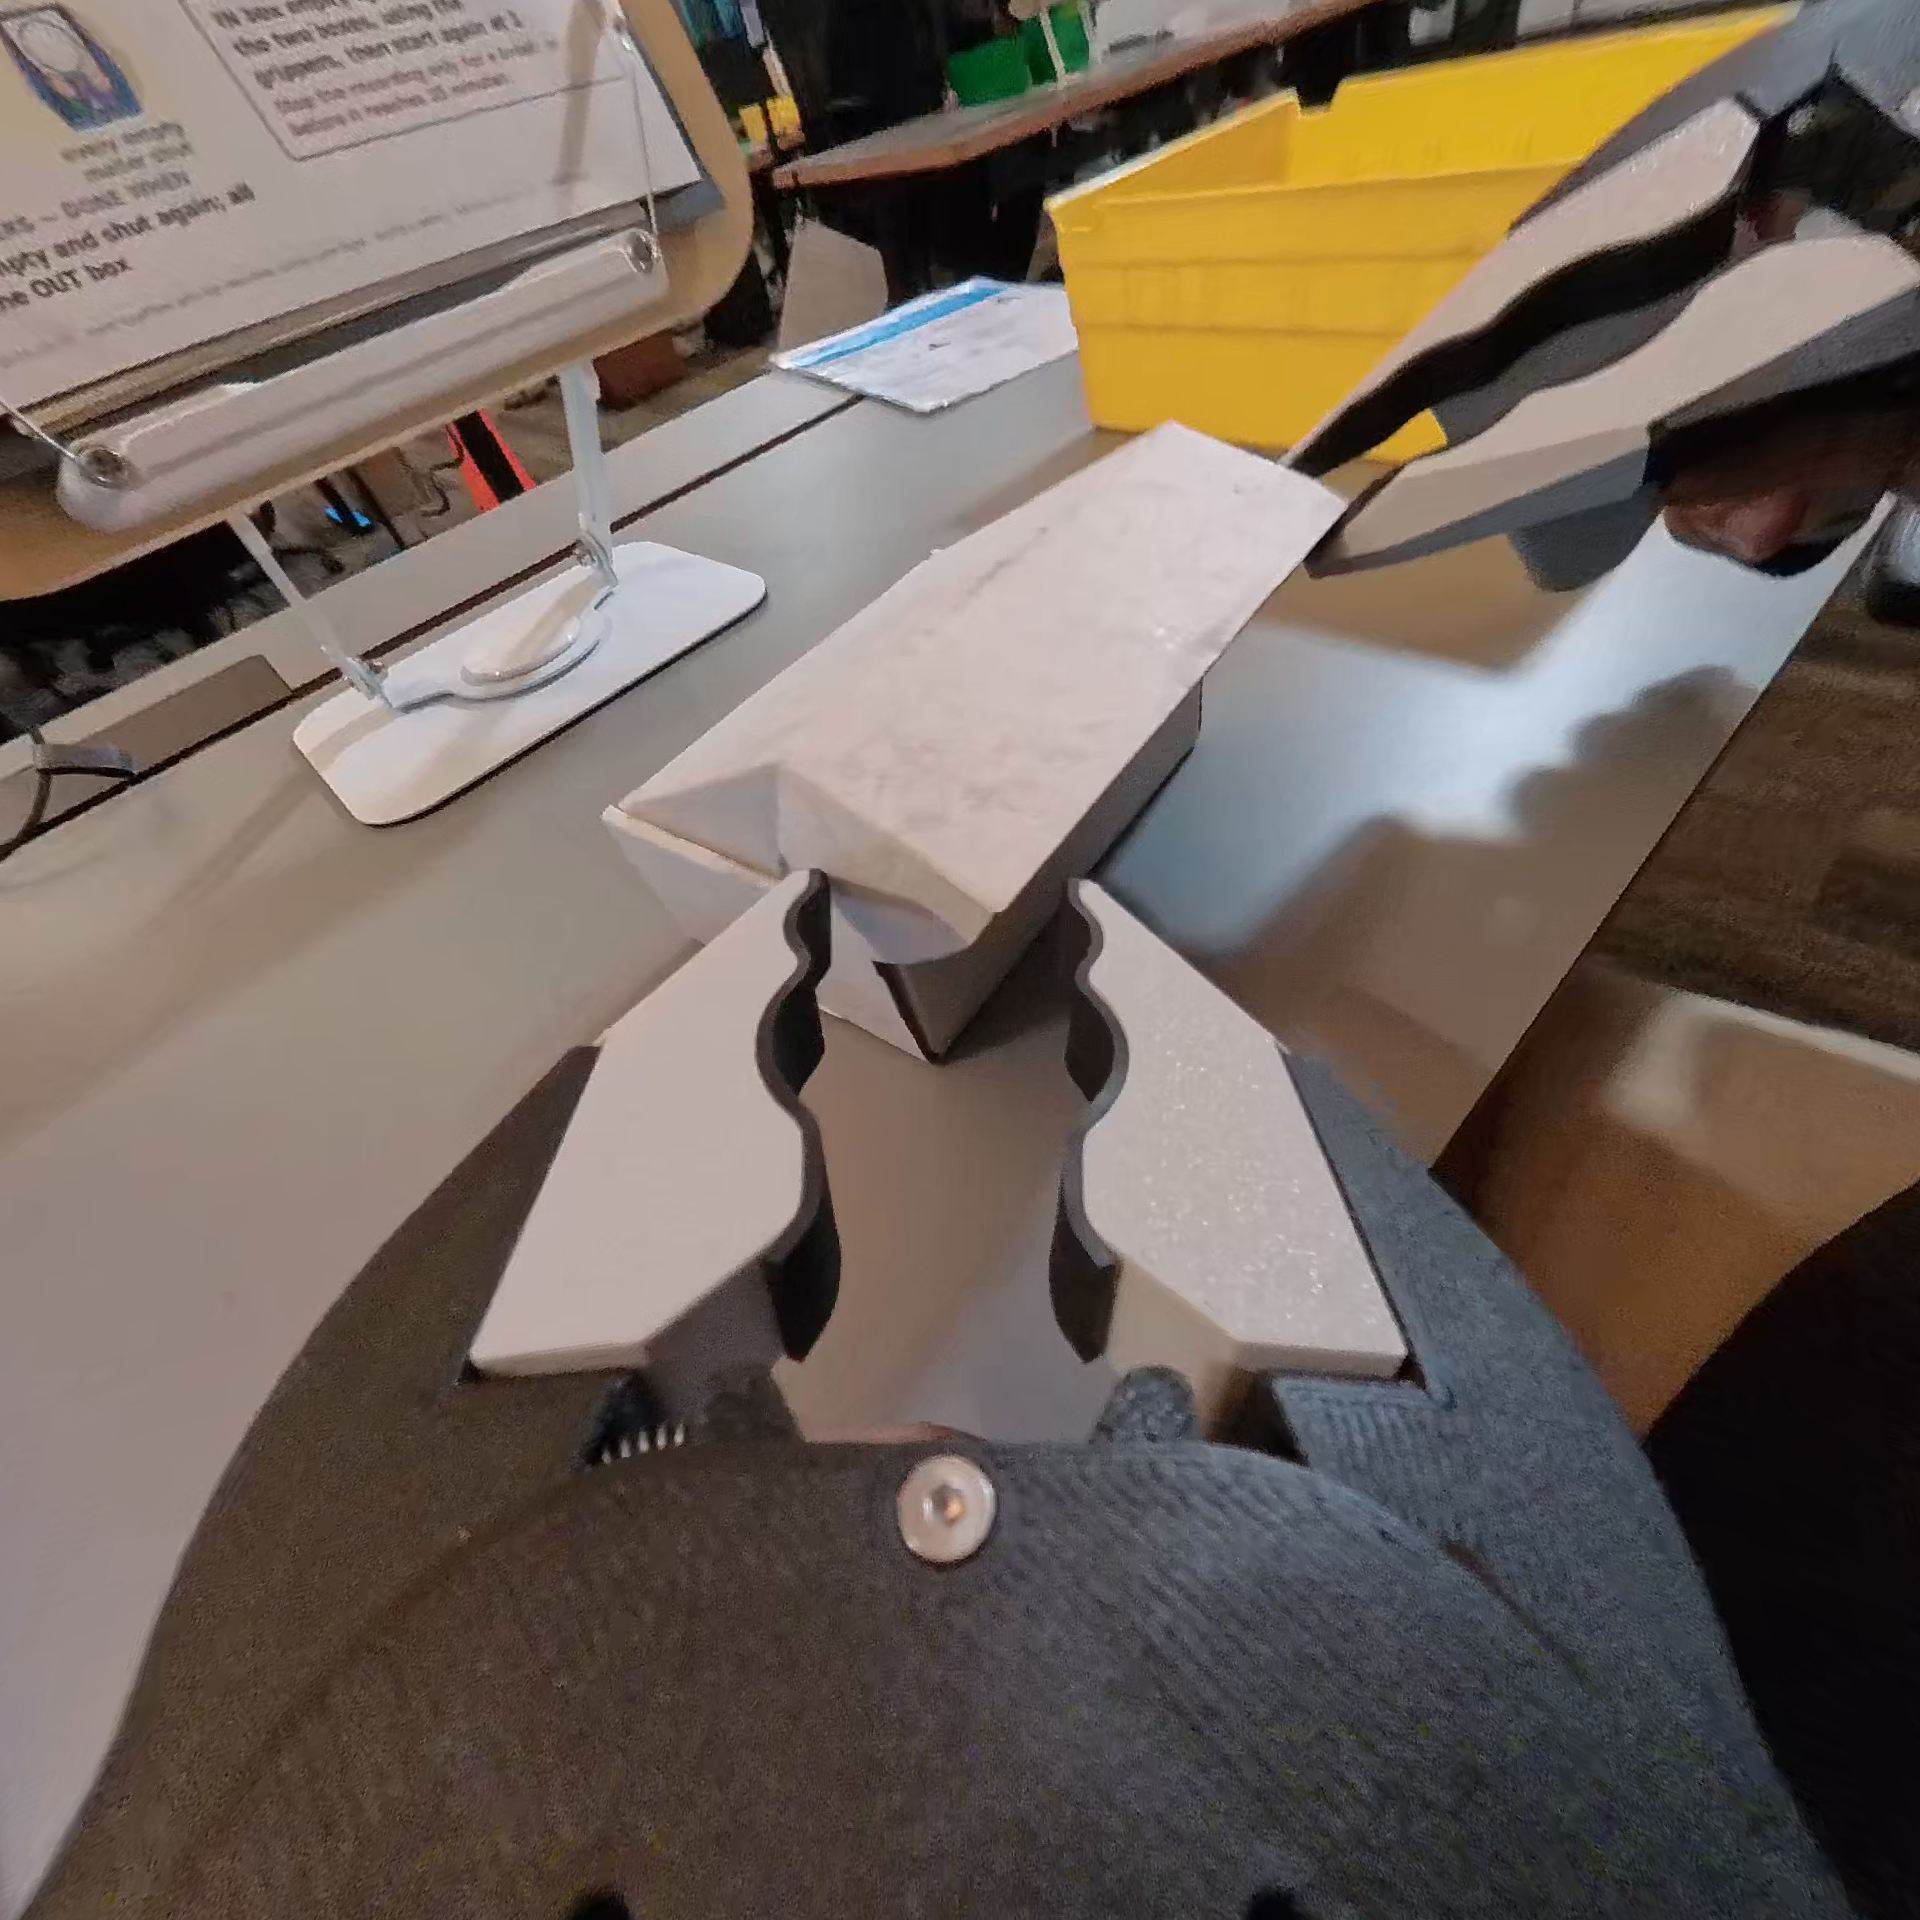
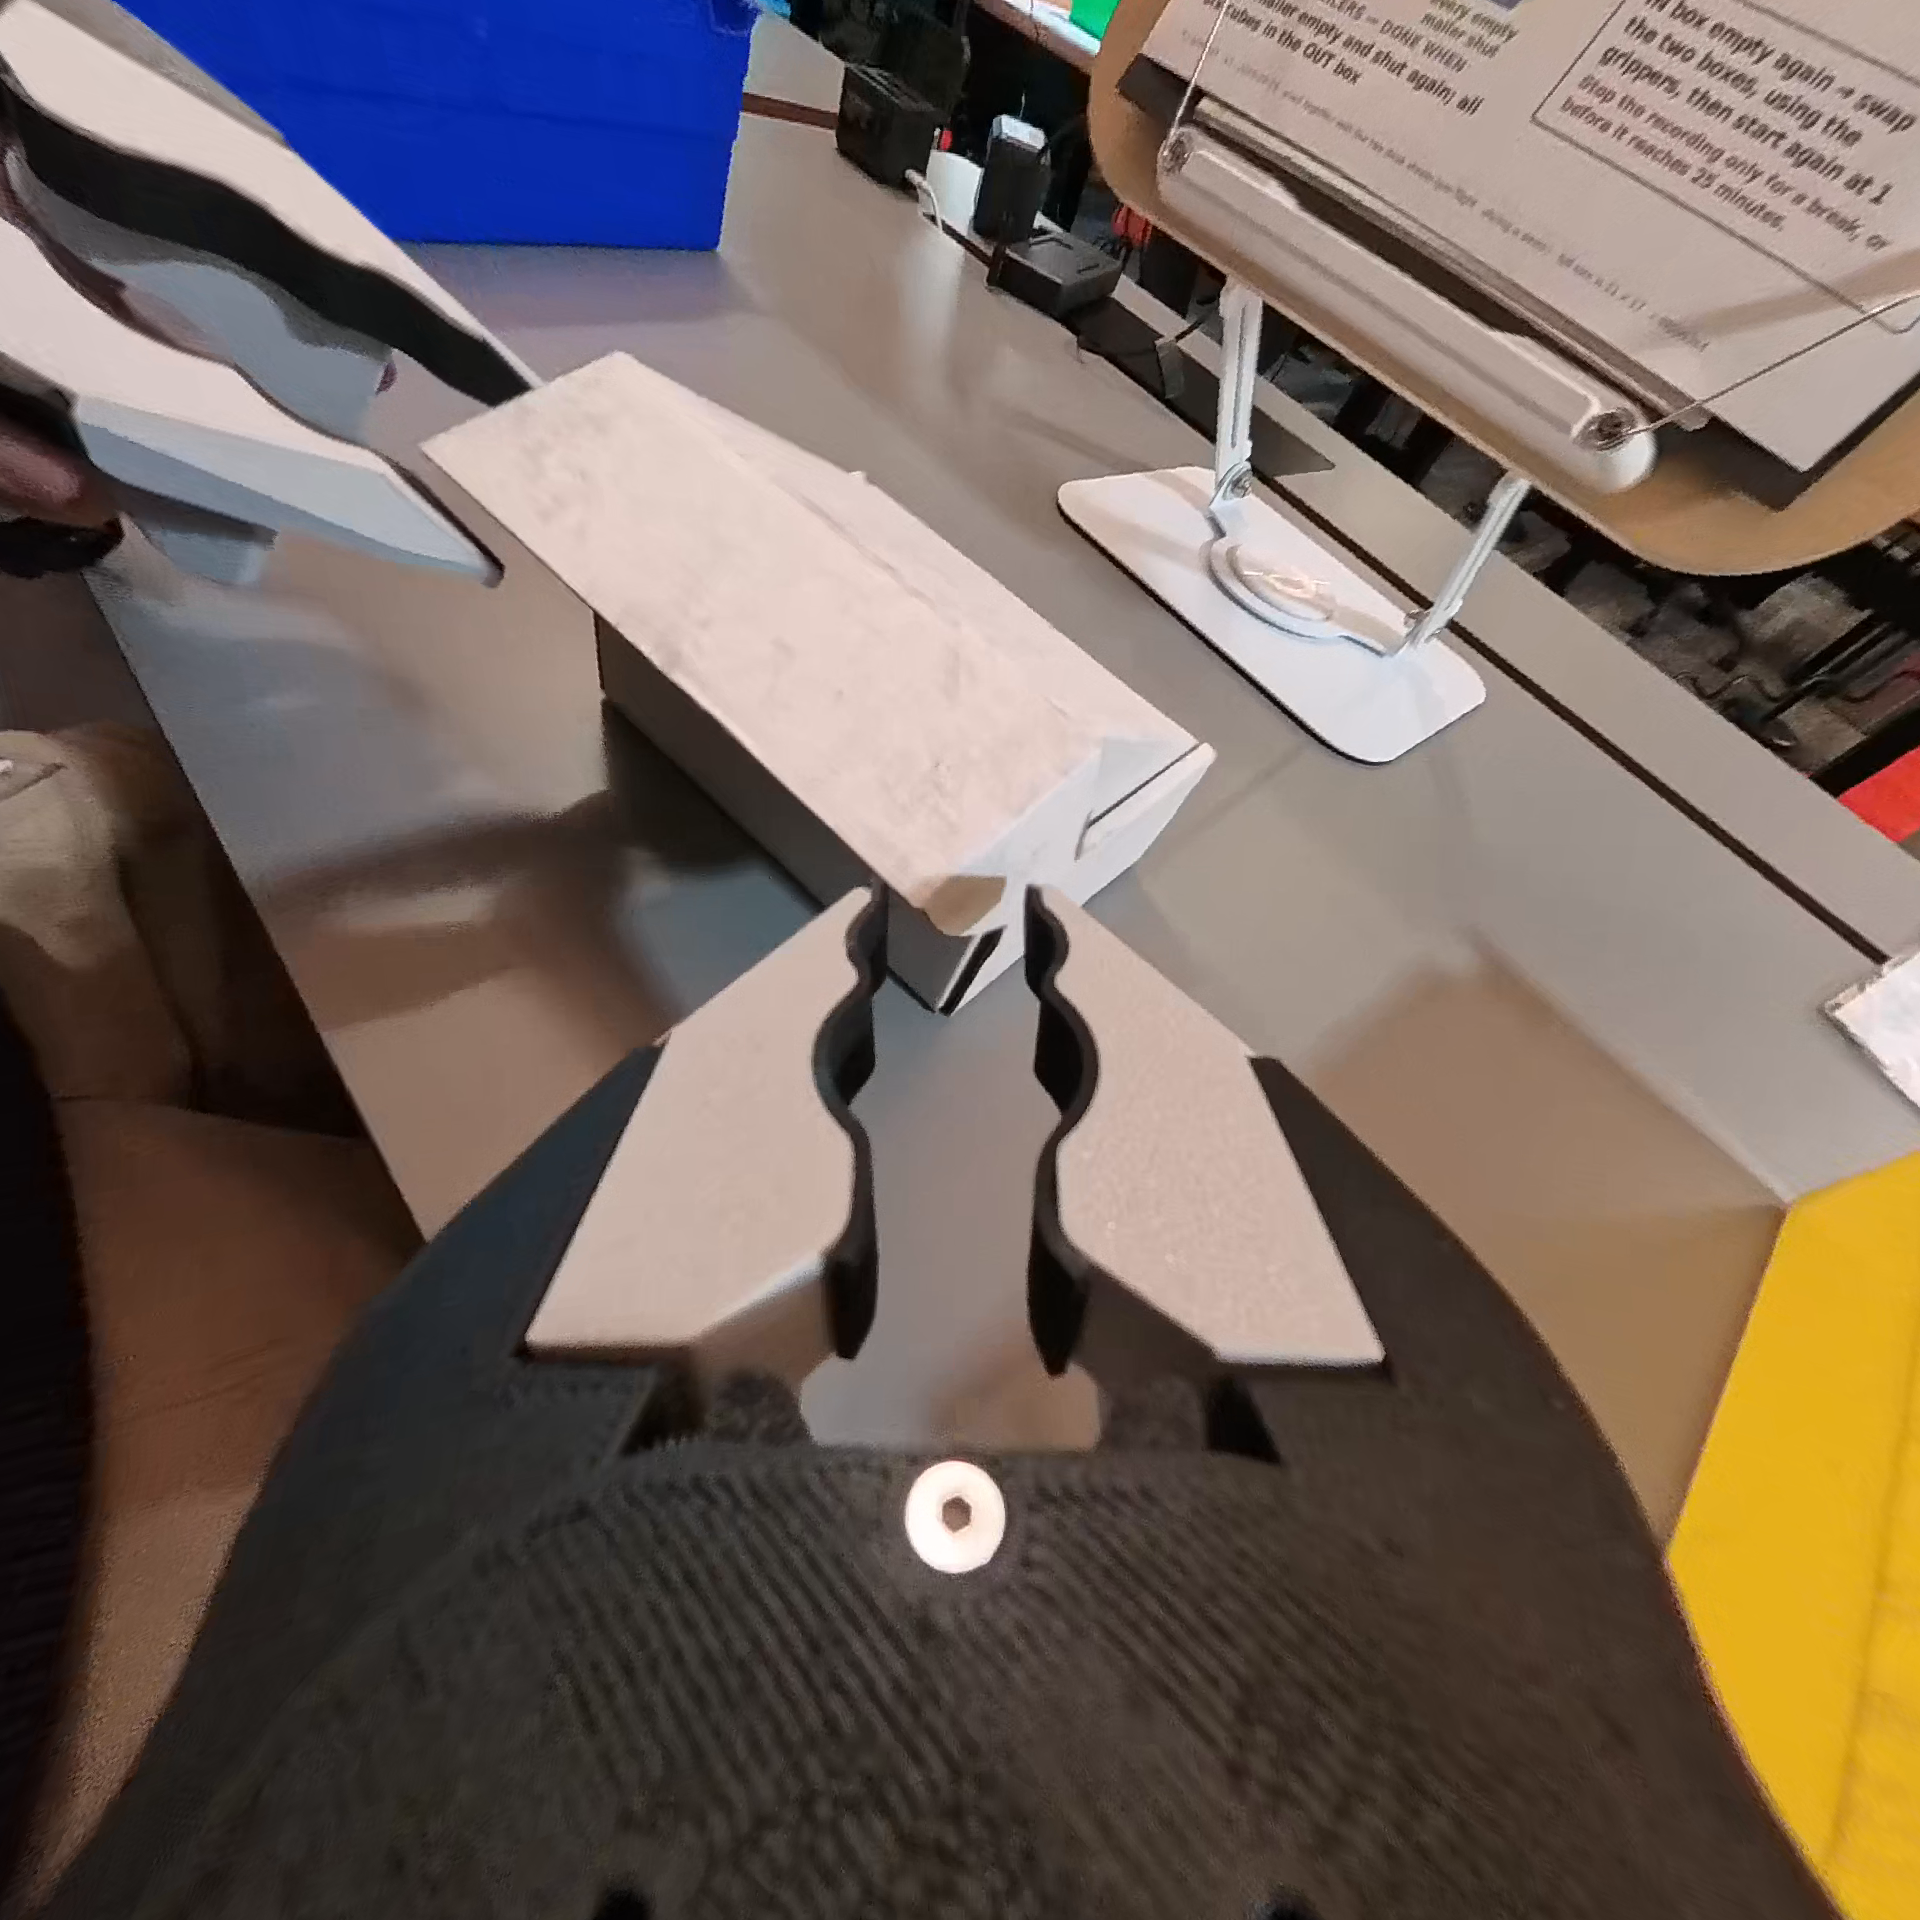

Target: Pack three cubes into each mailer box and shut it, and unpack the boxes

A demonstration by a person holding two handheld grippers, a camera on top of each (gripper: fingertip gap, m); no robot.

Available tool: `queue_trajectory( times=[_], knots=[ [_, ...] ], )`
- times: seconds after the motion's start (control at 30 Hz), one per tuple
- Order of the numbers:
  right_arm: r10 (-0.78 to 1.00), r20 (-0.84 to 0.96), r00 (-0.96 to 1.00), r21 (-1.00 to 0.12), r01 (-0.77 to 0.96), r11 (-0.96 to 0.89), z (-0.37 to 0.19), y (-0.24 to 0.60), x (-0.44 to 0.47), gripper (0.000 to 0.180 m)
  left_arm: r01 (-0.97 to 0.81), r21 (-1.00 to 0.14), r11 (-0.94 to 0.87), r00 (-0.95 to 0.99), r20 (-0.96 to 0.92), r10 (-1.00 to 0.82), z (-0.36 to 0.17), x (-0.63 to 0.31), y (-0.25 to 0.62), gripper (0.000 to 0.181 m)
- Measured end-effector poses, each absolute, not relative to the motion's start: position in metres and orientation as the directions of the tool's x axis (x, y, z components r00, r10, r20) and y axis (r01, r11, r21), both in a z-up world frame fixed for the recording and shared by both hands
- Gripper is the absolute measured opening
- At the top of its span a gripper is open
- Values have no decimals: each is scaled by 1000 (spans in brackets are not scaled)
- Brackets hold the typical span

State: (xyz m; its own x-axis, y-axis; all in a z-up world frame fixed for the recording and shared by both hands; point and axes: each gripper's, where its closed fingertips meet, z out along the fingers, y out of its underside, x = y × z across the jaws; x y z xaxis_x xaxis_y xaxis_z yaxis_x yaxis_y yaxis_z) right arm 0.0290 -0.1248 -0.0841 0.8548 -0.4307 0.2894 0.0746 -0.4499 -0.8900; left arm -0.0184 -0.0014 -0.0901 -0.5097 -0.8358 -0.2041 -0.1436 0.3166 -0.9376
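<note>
Now both tools bracket the white mailer box (image 1: 966,717) lying near the counter's (image 1: 260,987) front edge, lid down but not seated. Left tool (image 1: 948,902) sits at one end, right tool (image 2: 954,909) at the other, each with fingers apart and gripping nothing. Looks like the closing step; whether cubes are inside, I can't tell. Next: press the lid flat, tuck the flap.

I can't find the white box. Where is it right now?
The white mailer box lies on the grey table, mid-picture in both wrist views, between the left gripper and right gripper, near the white document stand.
</note>
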Motion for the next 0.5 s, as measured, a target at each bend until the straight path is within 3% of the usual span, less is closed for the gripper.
queue_trajectory(
  times=[0.5],
  knots=[
    [-373,306,876,-855,80,-513,-96,-121,22,19,-187,-926,327,-531,-185,-827,-100,-21,-6,26]
  ],
)
